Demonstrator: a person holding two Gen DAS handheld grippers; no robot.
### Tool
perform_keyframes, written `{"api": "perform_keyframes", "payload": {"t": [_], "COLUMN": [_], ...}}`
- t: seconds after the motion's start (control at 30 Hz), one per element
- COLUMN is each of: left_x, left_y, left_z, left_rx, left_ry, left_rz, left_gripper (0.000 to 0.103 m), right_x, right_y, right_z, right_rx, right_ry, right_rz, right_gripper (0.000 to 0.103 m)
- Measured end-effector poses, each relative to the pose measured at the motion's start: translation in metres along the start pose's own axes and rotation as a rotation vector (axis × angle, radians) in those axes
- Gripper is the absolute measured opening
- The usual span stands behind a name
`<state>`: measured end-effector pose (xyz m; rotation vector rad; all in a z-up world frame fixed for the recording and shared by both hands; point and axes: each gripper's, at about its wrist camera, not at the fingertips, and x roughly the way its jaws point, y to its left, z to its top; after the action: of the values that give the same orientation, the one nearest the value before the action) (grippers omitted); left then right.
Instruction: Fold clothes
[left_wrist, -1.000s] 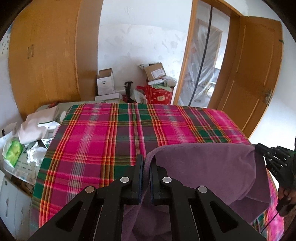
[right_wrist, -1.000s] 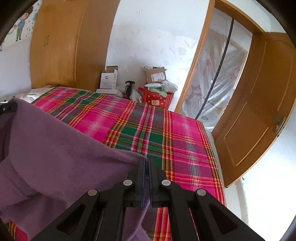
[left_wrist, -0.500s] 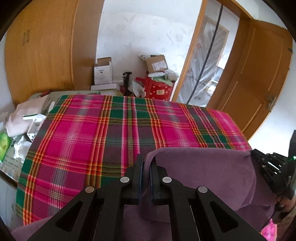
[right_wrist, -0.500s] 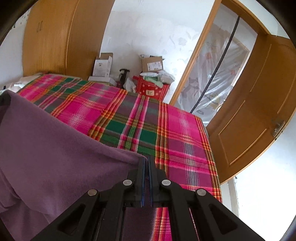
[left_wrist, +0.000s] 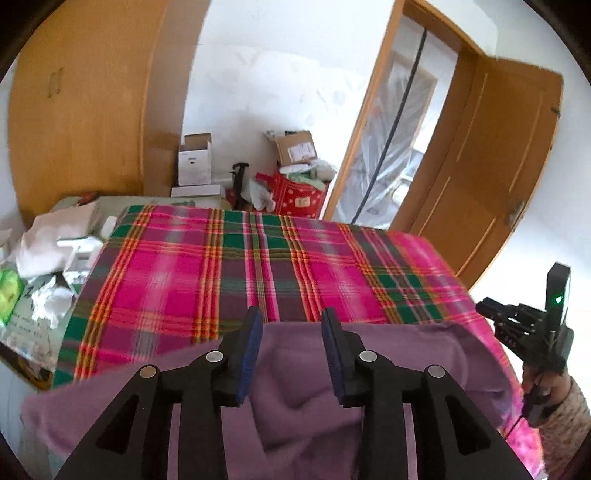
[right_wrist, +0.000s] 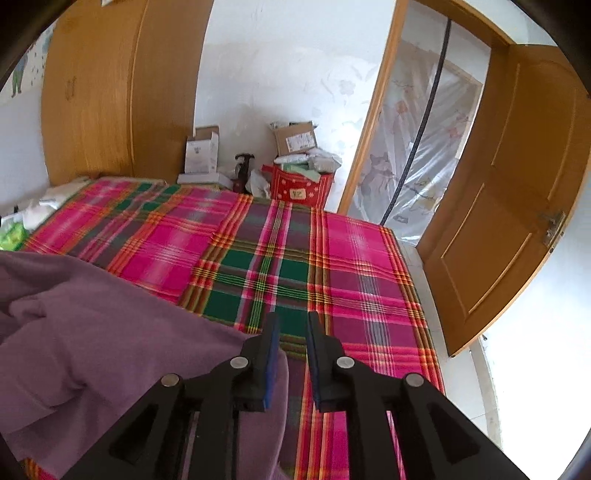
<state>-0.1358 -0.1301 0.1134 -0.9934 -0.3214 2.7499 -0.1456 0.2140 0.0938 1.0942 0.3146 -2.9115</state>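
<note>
Plaid bed (left_wrist: 258, 266) fills mid-frame. Purple garment (left_wrist: 303, 376) lies rumpled across lower frame: soft, light, limp; best pinched at an edge. Left gripper (left_wrist: 291, 325) wide apart, right gripper (right_wrist: 291, 328) narrower; both hold nothing.

Bright daylight floods in from ahead and to the right, blowing out the lower right edge; fisheye bending and mild blur soften the borders.

plaid bedspread (left_wrist: 236, 273) | red bag (right_wrist: 301, 186) | cardboard boxes (left_wrist: 295, 147) | open wooden door (right_wrist: 509, 192)
</note>
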Motion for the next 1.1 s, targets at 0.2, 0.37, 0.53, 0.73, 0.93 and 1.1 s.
{"api": "perform_keyframes", "payload": {"t": [0.2, 0.37, 0.53, 0.73, 0.93, 1.1], "left_x": [-0.051, -0.087, -0.117, -0.119, -0.11, -0.093], "left_y": [0.016, 0.032, 0.036, 0.032, 0.014, 0.006], "left_z": [-0.051, -0.107, -0.156, -0.2, -0.228, -0.232], "left_rx": [-0.084, -0.186, -0.262, -0.403, -0.501, -0.592], "left_ry": [0.038, 0.092, 0.118, 0.201, 0.234, 0.248], "left_rz": [0.034, 0.062, 0.046, -0.079, -0.175, -0.199], "left_gripper": [0.035, 0.035, 0.035, 0.035, 0.036, 0.051], "right_x": [-0.06, -0.096, -0.112, -0.101, -0.086, -0.076], "right_y": [-0.001, 0.012, 0.026, 0.025, 0.023, 0.018], "right_z": [-0.03, -0.072, -0.114, -0.146, -0.157, -0.156], "right_rx": [0.065, 0.087, 0.121, 0.216, 0.296, 0.338], "right_ry": [-0.061, -0.054, -0.013, 0.059, 0.101, 0.1], "right_rz": [0.098, 0.194, 0.259, 0.33, 0.361, 0.406], "right_gripper": [0.016, 0.024, 0.025, 0.027, 0.035, 0.037]}}
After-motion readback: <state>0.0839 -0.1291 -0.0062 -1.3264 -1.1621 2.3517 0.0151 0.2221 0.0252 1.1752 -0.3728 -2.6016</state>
